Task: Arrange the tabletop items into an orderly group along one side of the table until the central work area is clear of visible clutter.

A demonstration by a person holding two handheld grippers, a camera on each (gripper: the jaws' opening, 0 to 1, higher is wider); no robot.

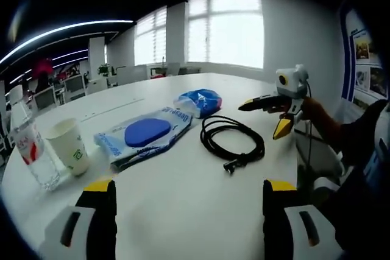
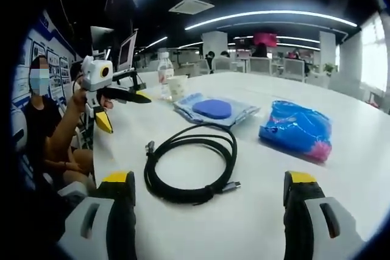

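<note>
On the white table lies a coiled black cable. Left of it in the left gripper view is a clear pack holding a blue disc. A crumpled blue bag sits beyond them. A paper cup and a water bottle stand together at the table's edge. My left gripper is open over bare table. My right gripper is open just short of the cable, holding nothing.
A seated person is at the table's left edge in the right gripper view. Chairs and desks stand beyond the far edge, with bright windows behind. Posters hang on the wall.
</note>
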